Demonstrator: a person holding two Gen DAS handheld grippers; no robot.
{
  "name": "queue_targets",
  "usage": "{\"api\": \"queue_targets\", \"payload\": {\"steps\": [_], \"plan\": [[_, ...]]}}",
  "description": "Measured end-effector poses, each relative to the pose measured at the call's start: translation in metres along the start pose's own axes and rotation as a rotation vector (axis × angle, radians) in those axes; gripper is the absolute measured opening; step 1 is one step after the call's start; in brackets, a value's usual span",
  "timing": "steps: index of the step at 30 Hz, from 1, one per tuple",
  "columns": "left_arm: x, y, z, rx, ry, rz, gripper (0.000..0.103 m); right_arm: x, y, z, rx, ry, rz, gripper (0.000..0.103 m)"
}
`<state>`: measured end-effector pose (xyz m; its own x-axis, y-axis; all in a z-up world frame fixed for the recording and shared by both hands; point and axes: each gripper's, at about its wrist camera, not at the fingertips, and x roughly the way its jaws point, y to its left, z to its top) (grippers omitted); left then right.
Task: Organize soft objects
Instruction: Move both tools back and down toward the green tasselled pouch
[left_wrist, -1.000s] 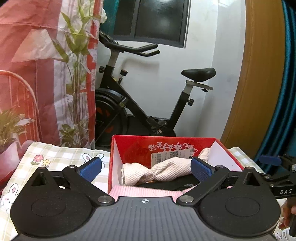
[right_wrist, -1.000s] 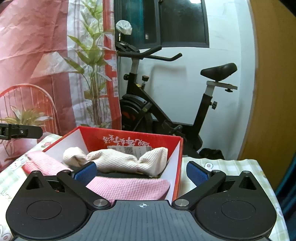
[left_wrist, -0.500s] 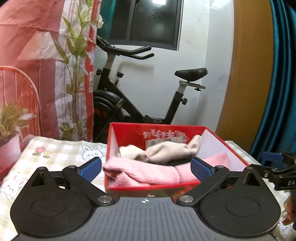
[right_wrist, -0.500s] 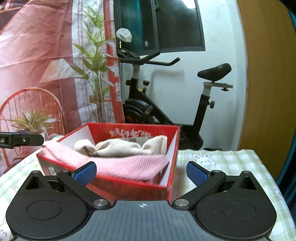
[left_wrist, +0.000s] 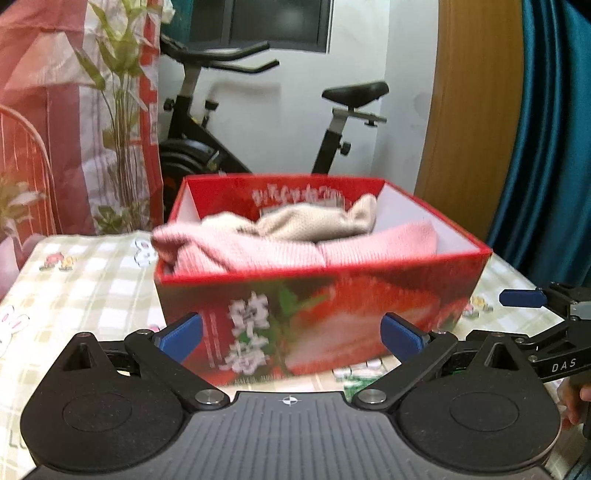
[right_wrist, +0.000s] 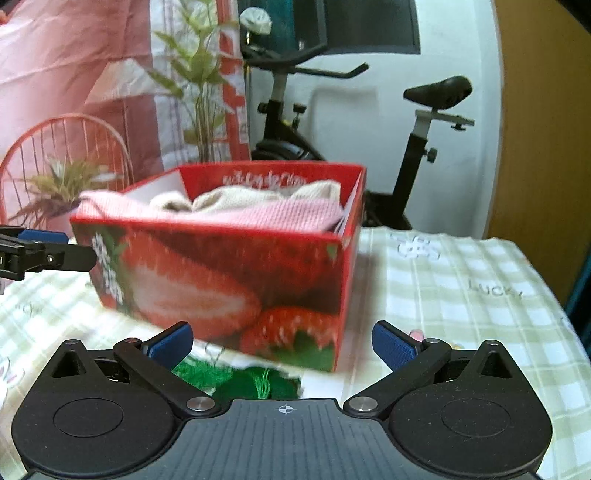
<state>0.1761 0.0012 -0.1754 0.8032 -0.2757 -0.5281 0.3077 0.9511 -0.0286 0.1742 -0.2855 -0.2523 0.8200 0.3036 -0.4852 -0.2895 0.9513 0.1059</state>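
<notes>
From the left wrist camera, the left gripper has its two blue-padded fingers spread wide with nothing between them, low in front of the red cardboard box printed with strawberries. The box stands on the green-and-white checked tablecloth. Inside it lies a pink knitted cloth, one end draped over the left rim, and behind that a cream knitted cloth. The box front is smeared by blur, so its white lettering cannot be read. How deep the cloths go is hidden by the front wall. At the right edge the right gripper shows only in part, one blue pad visible; a bit of a hand is cut off by the frame. A black exercise bike stands behind.

From the right wrist camera, the right gripper is likewise spread wide and empty, short of the box. The pink cloth and cream cloth rise just above the rim. A green patch lies under the box's near corner, too blurred to identify. The left gripper enters at the left edge, mostly cut off.
</notes>
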Motion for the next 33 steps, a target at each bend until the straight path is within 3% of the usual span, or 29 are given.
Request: {"api": "queue_targets", "payload": {"steps": [11, 17, 19, 24, 33], "plan": [[0.014, -0.010, -0.020, 0.015, 0.070, -0.076, 0.103, 0.013, 0.013, -0.025, -0.079, 0.077, 0.037, 0.100], [0.021, -0.011, -0.027, 0.002, 0.100, -0.095, 0.103, 0.025, 0.017, -0.027, -0.108, 0.154, 0.060, 0.086], [0.023, -0.010, -0.030, -0.007, 0.113, -0.094, 0.103, 0.029, 0.018, -0.029, -0.101, 0.191, 0.073, 0.076], [0.022, -0.004, -0.037, -0.042, 0.136, -0.087, 0.103, 0.027, 0.029, -0.036, -0.122, 0.222, 0.112, 0.068], [0.011, 0.004, -0.049, -0.099, 0.155, -0.087, 0.103, 0.039, 0.070, -0.031, -0.173, 0.251, 0.155, 0.067]]}}
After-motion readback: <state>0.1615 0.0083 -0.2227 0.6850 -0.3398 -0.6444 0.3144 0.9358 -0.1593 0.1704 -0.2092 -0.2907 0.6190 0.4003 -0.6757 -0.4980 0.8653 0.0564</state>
